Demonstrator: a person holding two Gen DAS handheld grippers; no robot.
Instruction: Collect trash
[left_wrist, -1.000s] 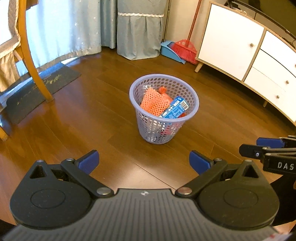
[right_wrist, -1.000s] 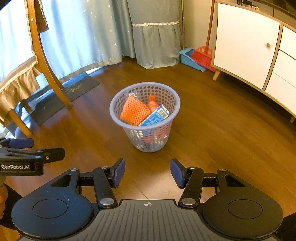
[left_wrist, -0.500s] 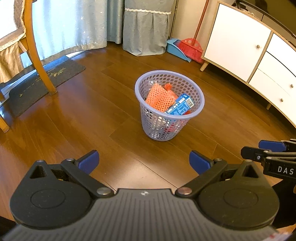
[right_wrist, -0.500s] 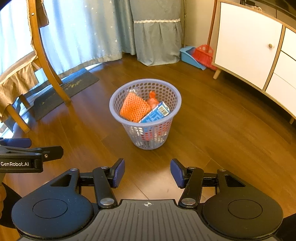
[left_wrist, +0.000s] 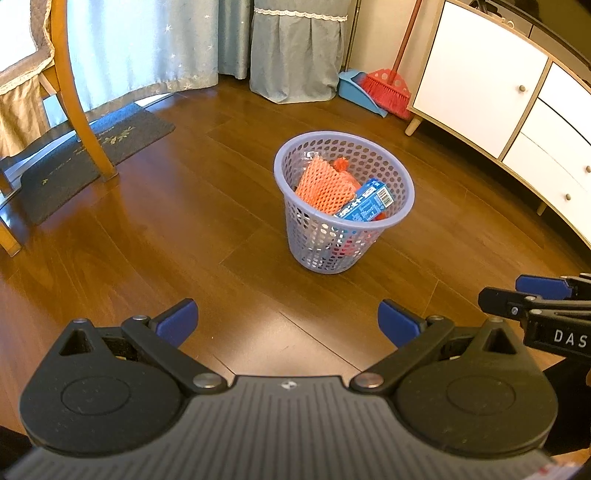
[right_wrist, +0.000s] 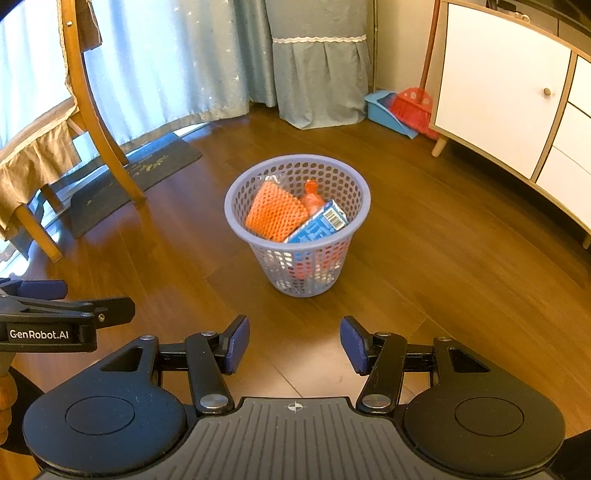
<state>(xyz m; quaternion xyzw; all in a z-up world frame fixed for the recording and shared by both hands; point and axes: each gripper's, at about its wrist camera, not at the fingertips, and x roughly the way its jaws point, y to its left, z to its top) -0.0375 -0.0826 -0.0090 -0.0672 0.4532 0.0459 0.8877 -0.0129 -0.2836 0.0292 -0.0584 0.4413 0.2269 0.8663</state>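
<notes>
The left hand-held gripper (left_wrist: 288, 323) is wide open and holds nothing, above the wooden floor (left_wrist: 166, 240). To its right, the right hand-held gripper (right_wrist: 293, 341) is also open and empty, with a narrower gap. Ahead of both, the lilac basket (left_wrist: 343, 236) stands upright on the floor; inside it lie an orange net (left_wrist: 323, 186) and, more to the right, a blue carton (left_wrist: 365, 205) leaning on the rim.

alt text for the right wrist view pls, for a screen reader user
A lavender mesh basket stands on a wooden floor, holding an orange net and a blue carton. The open, empty right claw fills the foreground, with the left claw at the left edge. Behind are curtains, a red broom and a white cabinet.
</notes>
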